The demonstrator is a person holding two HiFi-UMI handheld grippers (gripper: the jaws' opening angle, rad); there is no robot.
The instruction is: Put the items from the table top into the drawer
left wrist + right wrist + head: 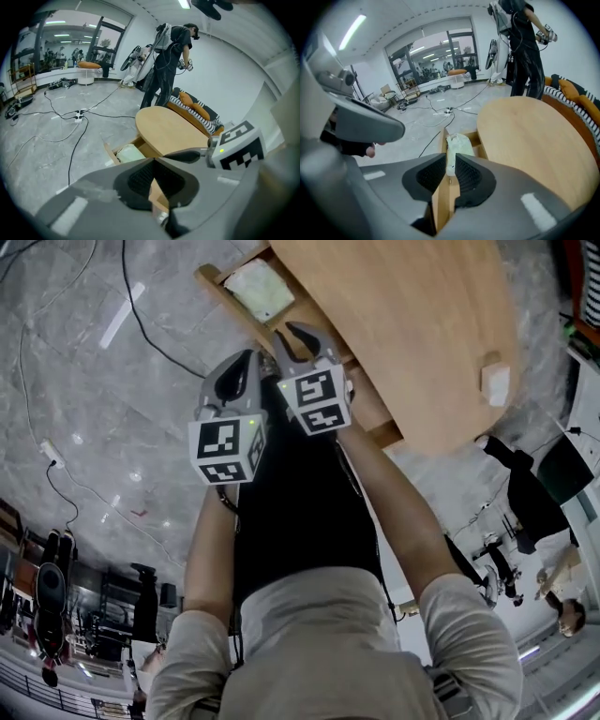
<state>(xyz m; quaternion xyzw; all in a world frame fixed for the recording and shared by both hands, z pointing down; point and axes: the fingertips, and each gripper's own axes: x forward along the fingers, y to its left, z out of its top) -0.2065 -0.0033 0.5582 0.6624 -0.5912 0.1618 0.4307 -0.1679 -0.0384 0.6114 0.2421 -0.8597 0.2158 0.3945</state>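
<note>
A round wooden table has an open drawer at its left side. A pale, crumpled bag lies in the drawer; it also shows in the left gripper view as the bag and in the right gripper view as the bag. A small white item rests near the tabletop's right edge. Both grippers hover side by side over the drawer's near end. My left gripper is shut and holds nothing. My right gripper stands slightly open, with only the drawer's wooden wall visible through the narrow gap.
A person in black stands beyond the table. A sofa with striped and orange cushions sits behind it. Cables and a power strip lie on the grey floor to the left of the drawer.
</note>
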